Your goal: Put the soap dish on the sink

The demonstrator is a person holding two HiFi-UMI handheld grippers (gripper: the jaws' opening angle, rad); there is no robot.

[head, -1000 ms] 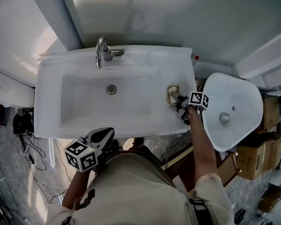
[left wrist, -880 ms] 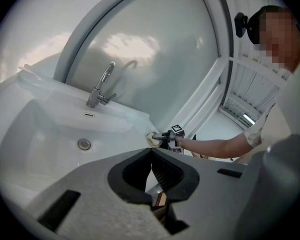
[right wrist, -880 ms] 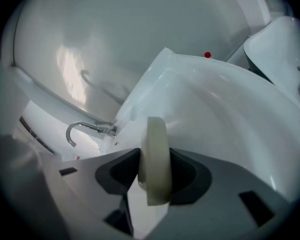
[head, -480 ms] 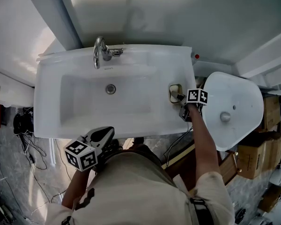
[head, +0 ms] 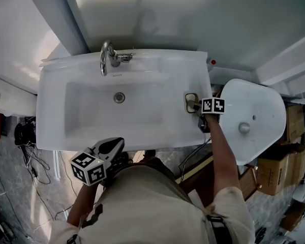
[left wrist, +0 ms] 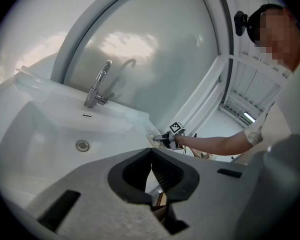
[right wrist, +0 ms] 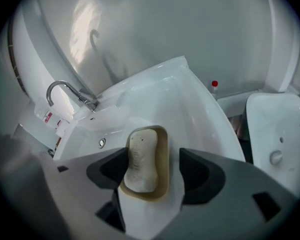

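Now; 1 soap dish (right wrist: 163, 159) on sink (head: 91, 133); right gripper (head: 194, 105) just opening, dish between; left gripper (left wrist: 151, 169) pressed together.

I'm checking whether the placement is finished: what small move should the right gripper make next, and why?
Probably draw the right gripper straight back: its jaws have just been opening, and the soap dish between them already rests on the sink.

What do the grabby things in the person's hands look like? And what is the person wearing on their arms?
The left gripper and the right gripper are chunky grey tools. Each has two grey jaws lined with black pads, ribbed on the left one. Each also carries a cube covered in black-and-white square markers. The person wears a beige short-sleeved shirt, so nothing covers the forearms.
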